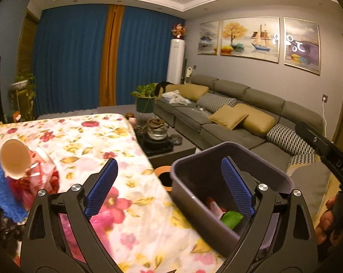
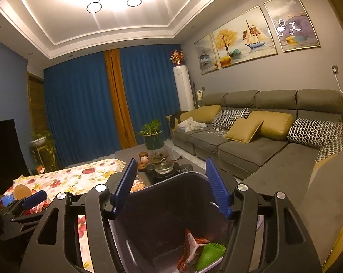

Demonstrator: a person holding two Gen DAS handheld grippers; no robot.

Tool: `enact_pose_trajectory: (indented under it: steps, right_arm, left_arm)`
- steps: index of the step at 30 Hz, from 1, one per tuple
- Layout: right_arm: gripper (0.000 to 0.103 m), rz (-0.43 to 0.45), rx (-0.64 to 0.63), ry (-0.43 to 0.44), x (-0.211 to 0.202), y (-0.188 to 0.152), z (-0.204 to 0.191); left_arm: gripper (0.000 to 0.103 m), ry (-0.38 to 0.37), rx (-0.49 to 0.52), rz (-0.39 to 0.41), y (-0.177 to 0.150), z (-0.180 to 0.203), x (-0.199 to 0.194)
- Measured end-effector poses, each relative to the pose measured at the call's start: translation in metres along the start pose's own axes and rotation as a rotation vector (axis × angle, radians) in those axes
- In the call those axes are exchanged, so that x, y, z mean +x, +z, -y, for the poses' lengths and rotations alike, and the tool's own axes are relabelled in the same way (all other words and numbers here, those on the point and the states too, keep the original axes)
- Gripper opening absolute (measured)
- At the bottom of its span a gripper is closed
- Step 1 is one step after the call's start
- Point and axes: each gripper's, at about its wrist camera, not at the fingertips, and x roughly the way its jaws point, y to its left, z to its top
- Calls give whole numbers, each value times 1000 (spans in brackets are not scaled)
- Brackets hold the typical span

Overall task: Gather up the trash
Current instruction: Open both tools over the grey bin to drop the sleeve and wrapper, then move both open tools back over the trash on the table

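1. The floral-covered table (image 1: 130, 216) is filling the lower left, and the grey trash bin (image 1: 219, 159) is sitting just off its right edge, with the grey sofa (image 1: 239, 122) well behind the bin.
2. Inside the bin, a red-and-white wrapper (image 2: 191, 248) and a green ridged piece (image 2: 209, 256) are already lying at the bottom, touching each other, so I'm judging the collecting as partway done.
3. Far to the left of the bin, a heap of leftover trash is waiting on the table: a paper cup (image 1: 14, 159) lying on its side on red wrappers (image 1: 41, 179), with a blue scrubby piece (image 1: 3, 193) against them.
4. The right gripper (image 2: 169, 187) is hovering right over the bin, fingers spread wide, holding nothing; looks like a drop step finishing.
5. The left gripper (image 1: 171, 188) is gaping wide too, empty, between heap and bin.
6. Next call, I'd say: swing away from the bin toward the heap, and pinch the cup rim or a wrapper.
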Motion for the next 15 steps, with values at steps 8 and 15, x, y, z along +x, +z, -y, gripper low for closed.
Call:
enact_pose_trajectory:
  steps: [8, 15]
  right_arm:
    - [68, -7, -2, 32, -7, -3, -14]
    - [69, -49, -20, 97, -10, -21, -41]
  left_arm:
    - [91, 84, -23, 4, -7, -29, -26]
    - [91, 221, -50, 8, -22, -73, -59]
